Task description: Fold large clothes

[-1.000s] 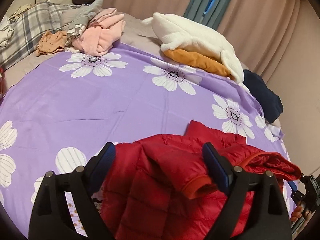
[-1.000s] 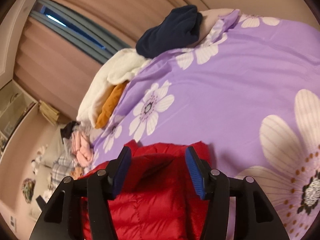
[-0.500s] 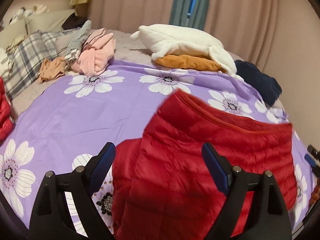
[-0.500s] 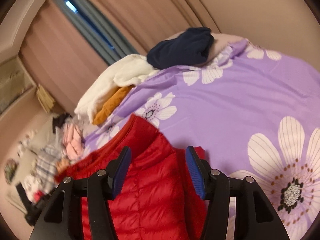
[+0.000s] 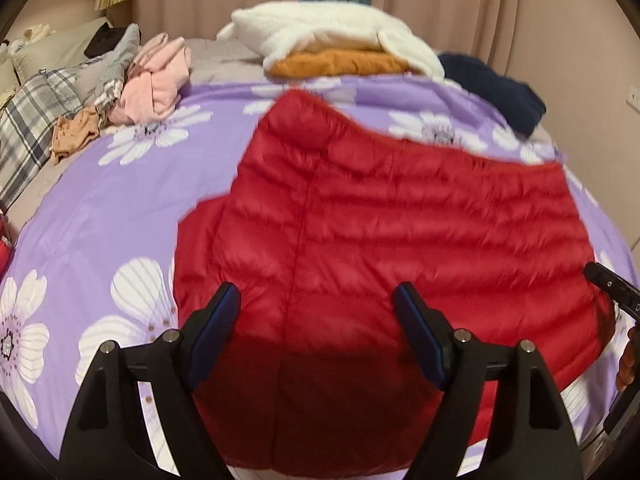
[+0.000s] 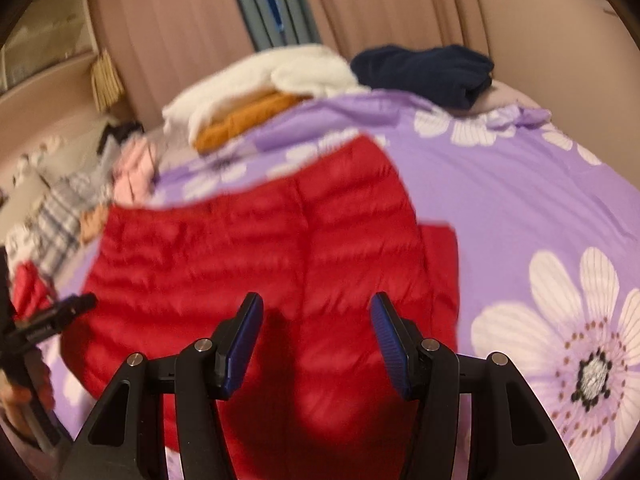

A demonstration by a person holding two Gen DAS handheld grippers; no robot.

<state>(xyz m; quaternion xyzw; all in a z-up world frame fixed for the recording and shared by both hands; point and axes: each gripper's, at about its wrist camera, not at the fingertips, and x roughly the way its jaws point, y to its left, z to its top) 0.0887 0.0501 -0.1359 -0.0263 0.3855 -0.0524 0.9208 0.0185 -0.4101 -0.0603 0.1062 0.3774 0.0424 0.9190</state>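
Observation:
A red quilted puffer jacket (image 5: pixel 380 232) lies spread on the purple flowered bedspread (image 5: pixel 120 184), its near part running under both grippers. It also shows in the right wrist view (image 6: pixel 256 264). My left gripper (image 5: pixel 316 332) has its jaws wide apart above the jacket's near left part. My right gripper (image 6: pixel 316 340) has its jaws apart above the near right part. Whether either holds the fabric edge below the frame is hidden. The right gripper's tip (image 5: pixel 612 284) shows at the left view's right edge.
At the far side of the bed lie a white fleece (image 5: pixel 340 28) on an orange garment (image 5: pixel 340 62), a navy garment (image 5: pixel 492 88), a pink pile (image 5: pixel 156 84), a tan item (image 5: pixel 76 136) and a plaid pillow (image 5: pixel 28 116). Curtains hang behind.
The jacket was bunched up near the grippers a second ago; now it is flung out flat across the bedspread, away from me. Both grippers stayed open and rose to a flatter view.

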